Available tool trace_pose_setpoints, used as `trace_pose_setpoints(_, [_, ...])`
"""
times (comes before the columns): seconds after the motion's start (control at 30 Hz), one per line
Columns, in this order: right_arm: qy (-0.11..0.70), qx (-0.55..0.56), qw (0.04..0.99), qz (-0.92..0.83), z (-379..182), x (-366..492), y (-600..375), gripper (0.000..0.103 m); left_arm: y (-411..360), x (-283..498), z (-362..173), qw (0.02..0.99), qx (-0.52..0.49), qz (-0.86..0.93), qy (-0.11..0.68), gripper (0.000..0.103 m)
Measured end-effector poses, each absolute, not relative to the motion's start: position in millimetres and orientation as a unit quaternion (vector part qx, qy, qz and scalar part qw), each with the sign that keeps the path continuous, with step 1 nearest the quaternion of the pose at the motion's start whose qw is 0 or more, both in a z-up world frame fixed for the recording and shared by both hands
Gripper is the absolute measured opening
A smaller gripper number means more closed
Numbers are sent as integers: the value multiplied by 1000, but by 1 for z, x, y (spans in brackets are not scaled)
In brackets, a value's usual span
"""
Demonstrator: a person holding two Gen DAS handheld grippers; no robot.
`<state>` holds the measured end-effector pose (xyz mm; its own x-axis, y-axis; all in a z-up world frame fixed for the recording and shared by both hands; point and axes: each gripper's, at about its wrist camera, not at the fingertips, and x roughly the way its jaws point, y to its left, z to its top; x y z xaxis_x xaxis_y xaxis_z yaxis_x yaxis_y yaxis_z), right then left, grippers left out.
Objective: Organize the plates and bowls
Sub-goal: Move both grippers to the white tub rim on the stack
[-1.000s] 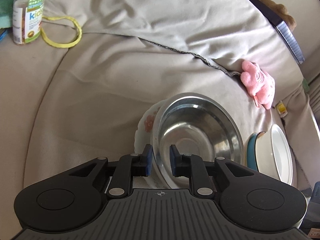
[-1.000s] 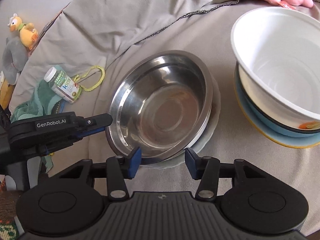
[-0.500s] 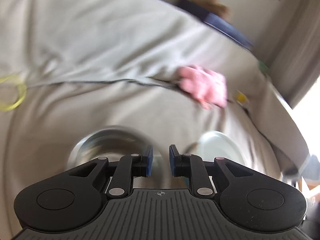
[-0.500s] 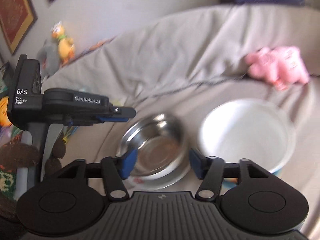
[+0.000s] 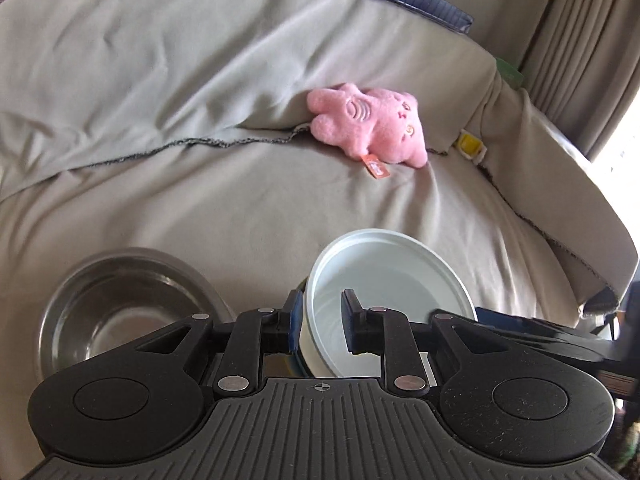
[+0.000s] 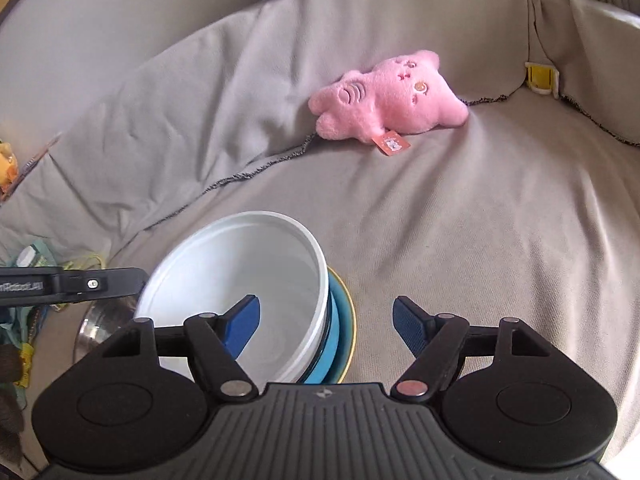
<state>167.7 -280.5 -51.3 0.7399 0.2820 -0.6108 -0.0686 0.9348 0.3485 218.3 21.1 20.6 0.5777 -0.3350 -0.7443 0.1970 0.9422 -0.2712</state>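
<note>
Surface: grey sofa cover (image 6: 460,216), wrinkled, raw-hemmed.
Room: curtain (image 5: 580,40) upper right; pink plush toy (image 6: 384,98) beyond both claws.
Left gripper (image 5: 322,322): jaws just opening, narrowly apart, straddling white bowl (image 5: 384,276) rim, not pressing.
Right gripper (image 6: 326,322): spreading wide, nothing between; bowl under its left finger, stacked on blue plate (image 6: 342,320).
Steel bowl (image 5: 120,304): left of the left claw.

I see matt beige cloth (image 5: 248,200), creased, covering the seat. At its eight o'clock, a shiny metal bowl (image 5: 120,308); at five, a smooth white plastic-looking bowl (image 6: 248,280) on a glossy blue plate (image 6: 342,320). Fuzzy pink plush toy (image 6: 384,100) at one.
</note>
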Motion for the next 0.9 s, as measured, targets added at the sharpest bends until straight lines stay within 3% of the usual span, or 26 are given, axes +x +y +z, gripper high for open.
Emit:
trace_pose_setpoints(0.2, [402, 183, 890, 111, -87, 202, -273, 71, 11, 221, 8, 876, -54, -133, 461, 23])
trace_pose_setpoints(0.37, [420, 191, 878, 123, -105, 205, -275, 57, 8, 224, -6, 865, -56, -129, 482, 31])
trace_pose_setpoints(0.67, [411, 225, 872, 142, -113, 210, -289, 50, -9, 223, -5, 864, -48, -126, 485, 33])
trace_pose_setpoints(0.9, [407, 240, 867, 155, -116, 210, -298, 50, -15, 214, 29, 893, -72, -126, 425, 34])
